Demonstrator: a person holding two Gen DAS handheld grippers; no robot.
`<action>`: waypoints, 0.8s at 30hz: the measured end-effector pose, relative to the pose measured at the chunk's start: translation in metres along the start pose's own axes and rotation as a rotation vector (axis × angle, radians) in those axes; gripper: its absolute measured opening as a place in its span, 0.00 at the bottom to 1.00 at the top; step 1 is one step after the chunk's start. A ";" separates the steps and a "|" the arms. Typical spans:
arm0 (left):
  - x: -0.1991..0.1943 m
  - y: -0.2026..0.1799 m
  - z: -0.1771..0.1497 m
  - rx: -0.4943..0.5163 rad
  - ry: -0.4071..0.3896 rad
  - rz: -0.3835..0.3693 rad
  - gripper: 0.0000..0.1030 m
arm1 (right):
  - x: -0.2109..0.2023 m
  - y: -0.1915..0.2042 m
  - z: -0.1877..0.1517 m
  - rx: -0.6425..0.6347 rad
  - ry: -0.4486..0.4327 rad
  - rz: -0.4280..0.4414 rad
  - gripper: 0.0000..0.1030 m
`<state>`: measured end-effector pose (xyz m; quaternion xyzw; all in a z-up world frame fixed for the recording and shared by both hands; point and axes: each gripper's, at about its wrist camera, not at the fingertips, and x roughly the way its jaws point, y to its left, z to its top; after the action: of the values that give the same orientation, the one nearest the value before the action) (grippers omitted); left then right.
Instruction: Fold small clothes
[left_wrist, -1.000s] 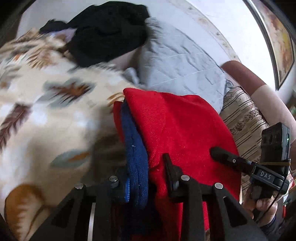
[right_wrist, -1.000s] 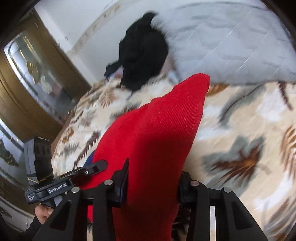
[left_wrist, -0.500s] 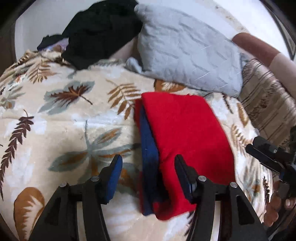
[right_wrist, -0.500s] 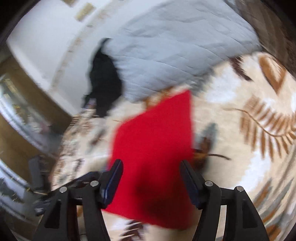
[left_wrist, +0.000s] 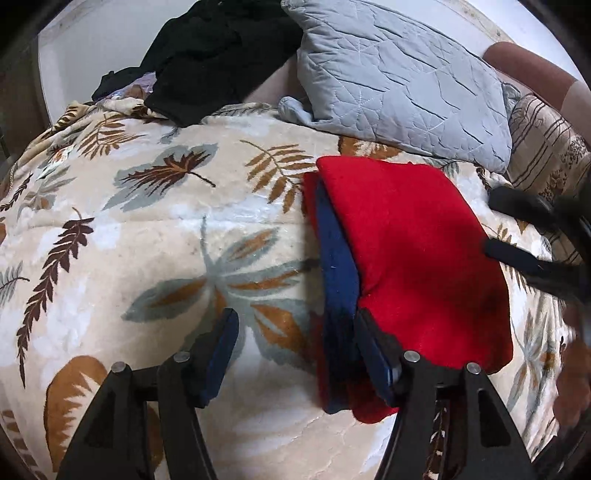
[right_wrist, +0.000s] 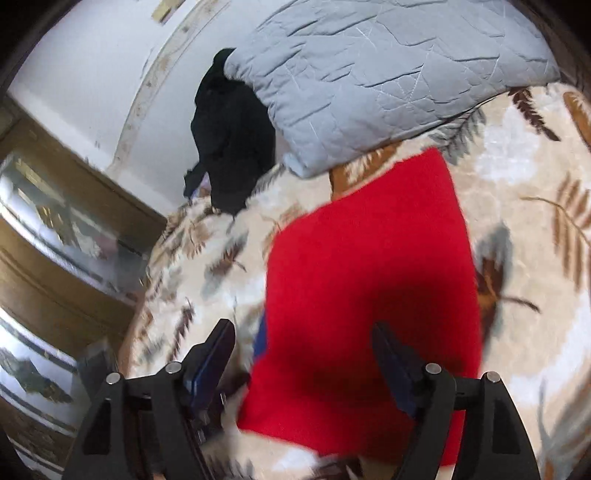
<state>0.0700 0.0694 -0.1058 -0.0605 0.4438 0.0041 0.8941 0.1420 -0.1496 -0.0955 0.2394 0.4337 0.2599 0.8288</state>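
Fingers (left_wrist: 373, 354) of both grippers just spread, empty; one red garment (left_wrist: 413, 251) folded.

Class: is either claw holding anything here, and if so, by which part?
Nothing is held. Both the left claw and right claw are open; the red garment lies folded on the blanket.

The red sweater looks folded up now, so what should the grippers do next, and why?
Probably lift both away. The red sweater lies folded on the blanket; the left gripper and right gripper have just been opening, gripping nothing.
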 end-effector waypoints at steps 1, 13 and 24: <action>-0.002 0.001 -0.002 0.001 -0.003 0.003 0.64 | 0.007 -0.002 0.004 0.016 0.001 0.011 0.77; -0.019 0.025 -0.011 -0.057 -0.014 0.013 0.64 | 0.070 0.003 0.010 0.090 0.138 0.054 0.81; -0.015 0.019 -0.022 -0.168 0.083 -0.306 0.64 | -0.030 0.006 -0.037 0.003 -0.034 0.020 0.81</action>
<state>0.0426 0.0866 -0.1094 -0.2017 0.4640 -0.0973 0.8571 0.0951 -0.1583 -0.0928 0.2495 0.4176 0.2634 0.8331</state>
